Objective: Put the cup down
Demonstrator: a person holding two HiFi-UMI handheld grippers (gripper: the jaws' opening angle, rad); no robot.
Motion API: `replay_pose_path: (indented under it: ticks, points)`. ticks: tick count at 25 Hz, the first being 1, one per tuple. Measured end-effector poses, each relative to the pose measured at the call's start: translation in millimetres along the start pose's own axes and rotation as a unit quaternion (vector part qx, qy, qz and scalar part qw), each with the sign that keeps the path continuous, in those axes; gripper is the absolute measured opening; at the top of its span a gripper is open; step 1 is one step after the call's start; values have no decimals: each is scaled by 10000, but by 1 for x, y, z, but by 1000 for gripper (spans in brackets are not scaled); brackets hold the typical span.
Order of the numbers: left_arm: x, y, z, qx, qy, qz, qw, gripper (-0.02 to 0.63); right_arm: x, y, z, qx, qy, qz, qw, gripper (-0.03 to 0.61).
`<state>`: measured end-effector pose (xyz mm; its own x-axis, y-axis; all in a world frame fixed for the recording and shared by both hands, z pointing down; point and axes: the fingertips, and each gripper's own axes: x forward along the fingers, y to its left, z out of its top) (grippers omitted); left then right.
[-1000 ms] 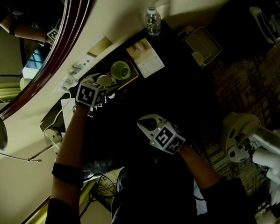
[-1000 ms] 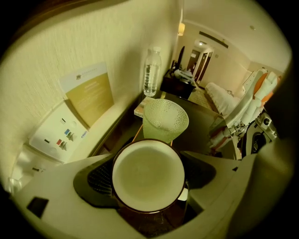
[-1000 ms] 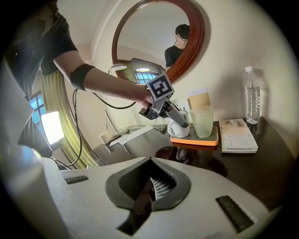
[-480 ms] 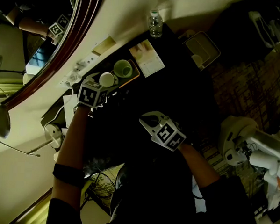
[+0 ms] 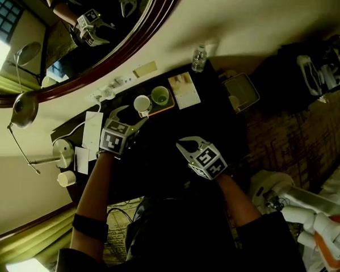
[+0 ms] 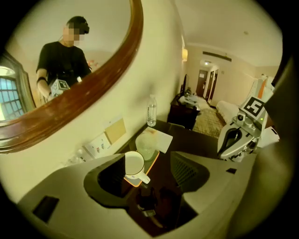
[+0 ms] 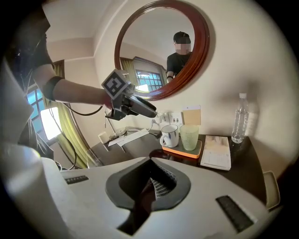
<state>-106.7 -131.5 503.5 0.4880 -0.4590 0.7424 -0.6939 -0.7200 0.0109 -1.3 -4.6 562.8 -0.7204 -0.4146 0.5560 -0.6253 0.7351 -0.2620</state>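
A: Lifted away from the white handled cup (image 5: 141, 104), has the left gripper (image 5: 130, 116)?

B: Yes. Its jaws are apart, just narrowed, gripping nothing. That cup stands on the orange-rimmed tray (image 5: 167, 107) beside the ribbed green glass (image 5: 159, 95), on the dark counter (image 5: 216, 123). The right gripper (image 5: 189, 144) has its jaws together.

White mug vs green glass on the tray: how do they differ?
The white mug is opaque and has a handle; the green glass is translucent, textured and handleless. In the right gripper view the mug stands left of the glass. Both stand upright, side by side on the orange-edged tray, and neither is held.
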Motion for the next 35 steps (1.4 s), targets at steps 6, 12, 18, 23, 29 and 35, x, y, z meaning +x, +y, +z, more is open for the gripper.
replay_pose_path:
  ticks: [6, 12, 18, 23, 29, 35]
  points:
    - [-55, -12, -6, -591, -1169, 506, 9901, 35, -15, -10, 18, -193, 73, -10, 9998, 0]
    - [-84, -25, -28, -1296, -1869, 745, 9709, -14, -20, -20, 33, -374, 105, 34, 9992, 0]
    - [-98, -38, -52, -1454, -2113, 941, 9620, -14, -24, -21, 45, -319, 29, 31, 9995, 0]
    - [-112, -36, -65, -1727, -2263, 1123, 9520, -14, -30, -31, 49, -193, -55, -117, 9997, -2]
    - [-118, -39, -78, -1788, -2254, 1171, 9505, -14, -38, -44, 45, -101, -145, -354, 9992, -2]
    - [-119, -43, -76, -1683, -2196, 1184, 9536, -14, -49, -60, 47, -95, -331, -636, 9974, 0]
